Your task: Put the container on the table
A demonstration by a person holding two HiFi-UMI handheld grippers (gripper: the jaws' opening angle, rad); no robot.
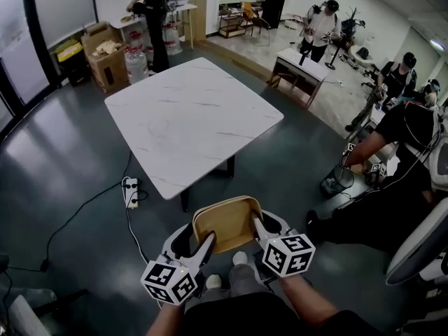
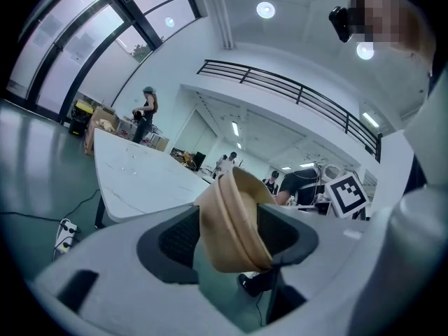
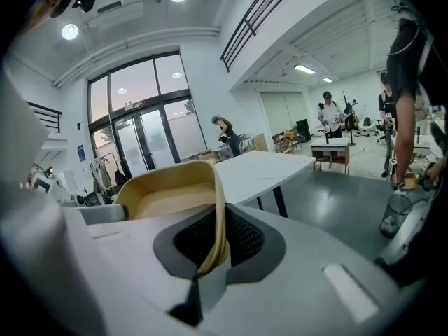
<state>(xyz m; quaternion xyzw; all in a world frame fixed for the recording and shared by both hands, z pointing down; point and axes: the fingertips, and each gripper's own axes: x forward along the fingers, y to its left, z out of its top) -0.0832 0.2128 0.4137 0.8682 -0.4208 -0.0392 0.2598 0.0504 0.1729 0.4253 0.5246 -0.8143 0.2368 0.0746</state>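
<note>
Container: a tan, shallow, round-cornered container (image 1: 227, 222) is held in the air at 6 o'clock in the head view, over the floor and short of the counter; it is tilted, with its open side turned towards the wearer, and nothing is seen inside.
Handling (judged): it is taken to be light and thin-walled, probably pressed pulp or paper. It should be stiff enough to keep its shape, but the rim could be dented by hard pinching. The matt surface is not expected to be slippery.
Where to hold: the rim and side wall are the only parts offered. Two opposed grips on the near corners, as seen here, are judged steadier than one.
Left claw: the left claw (image 1: 208, 242) is closed on the container's rim at about 7 o'clock, the wall being pinched between the ribbed pads in the left gripper view.
Right claw: the right claw (image 1: 260, 229) is closed on the rim at about 4 o'clock, with the thin wall clamped edge-on between its jaws.
Counter: a white marbled counter (image 1: 189, 117) stands at 12 o'clock from the container, near but not under it; its top is bare.
Floor: a power strip (image 1: 130, 191) with its cable lies at 10 o'clock from the container, beside the counter's leg.
Remaining (judged): the container has yet to be carried forward over the top and set down level.
</note>
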